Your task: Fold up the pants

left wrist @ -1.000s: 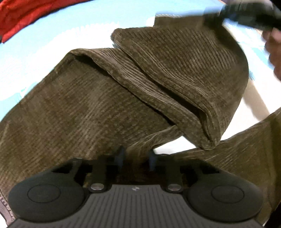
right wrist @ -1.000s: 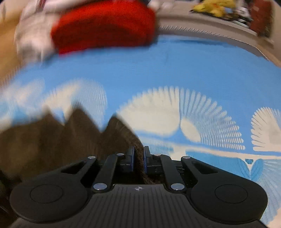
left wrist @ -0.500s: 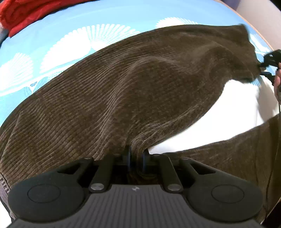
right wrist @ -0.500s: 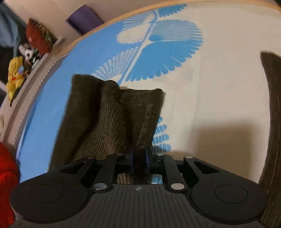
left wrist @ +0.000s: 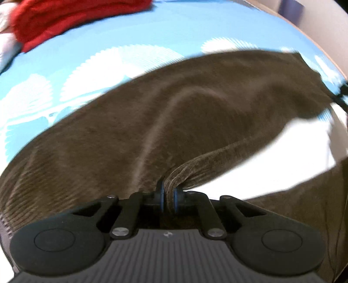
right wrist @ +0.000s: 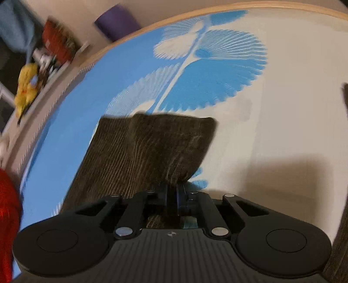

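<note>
**Stretching one leg flat, no fold made yet**

Pulling a leg of the pants [left wrist: 174, 122] taut between two grips is, by my reading, the step in hand. The brown corduroy lies spread across the blue-and-white sheet [left wrist: 108, 39] of a bed, and the leg runs from the left gripper [left wrist: 168, 196] out to the far right of that view, where the hem ends at a small dark shape I take to be the right gripper. A long ridge rises through the cloth away from the left gripper, so the leg is not smooth. A second stretch of brown cloth lies to the right of the left gripper, apart from the first, with white sheet showing between; that looks like the other leg, unstacked.

So little of the task seems done: the pants are laid out, but I see no leg laid over the other and no fold across the length. Both are left.

The left gripper is clamped on a bunched roll of corduroy, its blue pads pressed close together with the cloth squeezed between; its jaws have just been closing. The right gripper [right wrist: 171, 196] is likewise clamped on the pants [right wrist: 148, 152] near the hem corner, cloth fanning out beyond it; its jaws too have just been closing. A red pile [left wrist: 71, 17] sits beyond the pants, well apart from the left gripper.
</note>
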